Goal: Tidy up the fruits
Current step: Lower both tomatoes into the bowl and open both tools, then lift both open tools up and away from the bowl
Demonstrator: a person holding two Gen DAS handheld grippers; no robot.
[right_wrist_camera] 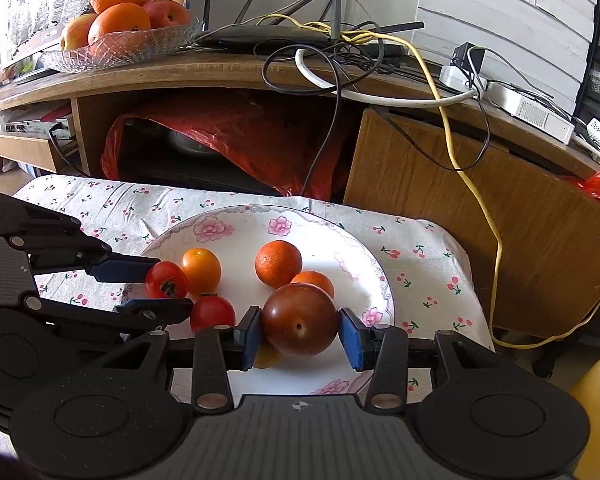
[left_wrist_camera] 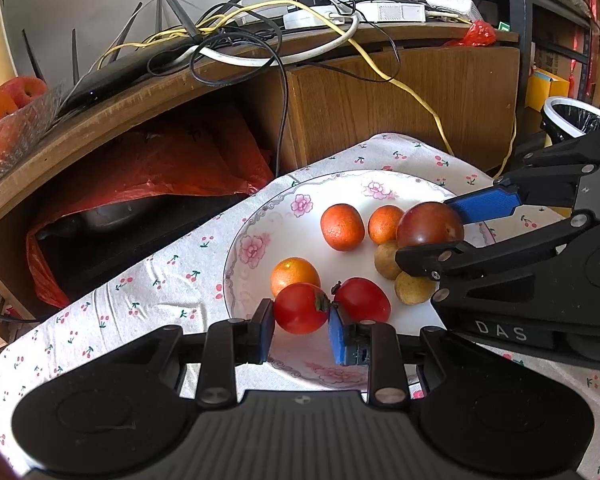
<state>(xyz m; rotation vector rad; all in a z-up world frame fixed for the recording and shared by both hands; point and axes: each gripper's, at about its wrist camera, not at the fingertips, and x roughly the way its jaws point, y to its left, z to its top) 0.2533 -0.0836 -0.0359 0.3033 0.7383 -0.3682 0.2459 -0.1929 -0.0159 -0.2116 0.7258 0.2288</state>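
I am pinching a small, soft red tomato (left_wrist_camera: pixel 300 308) in my left hand-held gripper (left_wrist_camera: pixel 300 330) and a smooth dark plum (right_wrist_camera: pixel 299 319) in my right hand-held gripper (right_wrist_camera: pixel 299 340) — both light, bruisable, gripped across their middles — over the flowered white plate's (right_wrist_camera: pixel 236 224) near rim.

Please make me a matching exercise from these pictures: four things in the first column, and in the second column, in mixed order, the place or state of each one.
Things:
1. plum
2. small tomato
3. glass dish
4. yellow cable

Places or states:
A. on the wooden shelf, full of big fruit
B. between the pads of the left hand-held gripper
C. hanging down in front of the cabinet
D. between the pads of the right hand-held gripper

Pairs: 1-D, 2-B, 3-A, 4-C
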